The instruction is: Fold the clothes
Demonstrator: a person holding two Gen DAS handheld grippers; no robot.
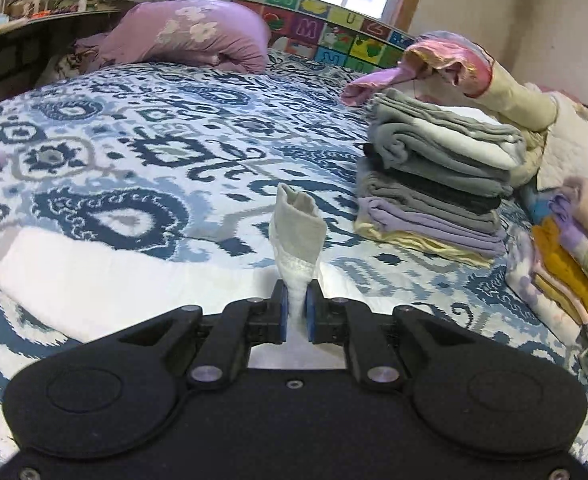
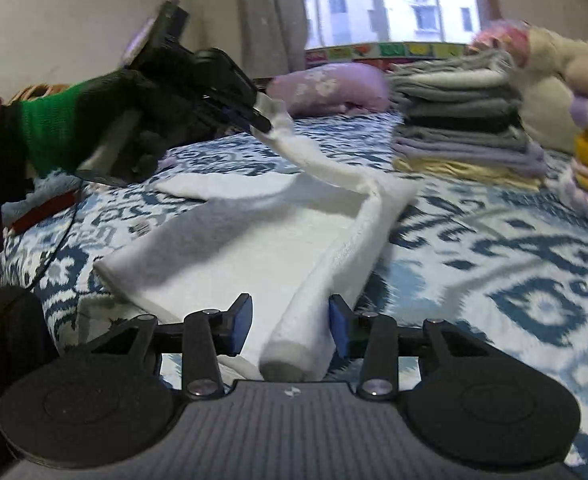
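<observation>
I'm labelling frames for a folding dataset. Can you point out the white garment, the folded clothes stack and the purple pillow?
white garment (image 2: pixel 253 248): right wrist view, its flat middle on the bed.
folded clothes stack (image 1: pixel 438 184): left wrist view, front face of the grey layers.
purple pillow (image 1: pixel 197 40): left wrist view, its flowered front.

On the bed (image 1: pixel 165 128) a garment (image 2: pixel 245 248) lies spread near the near edge, in front of both grippers. The left gripper (image 1: pixel 296 312) grips one end of it, raised off the bed; another end runs up between the fingers of the right gripper (image 2: pixel 289 322), which stand apart. A pile (image 1: pixel 434 184) of folded clothes sits on the bed's right side, beyond the garment. A second pile (image 1: pixel 566 264) lies right of it, at the right edge. A pillow (image 1: pixel 197 36) rests at the far edge, with a headboard (image 1: pixel 334 20) behind it. A shelf (image 1: pixel 33 20) stands beyond the bed's far left corner.
</observation>
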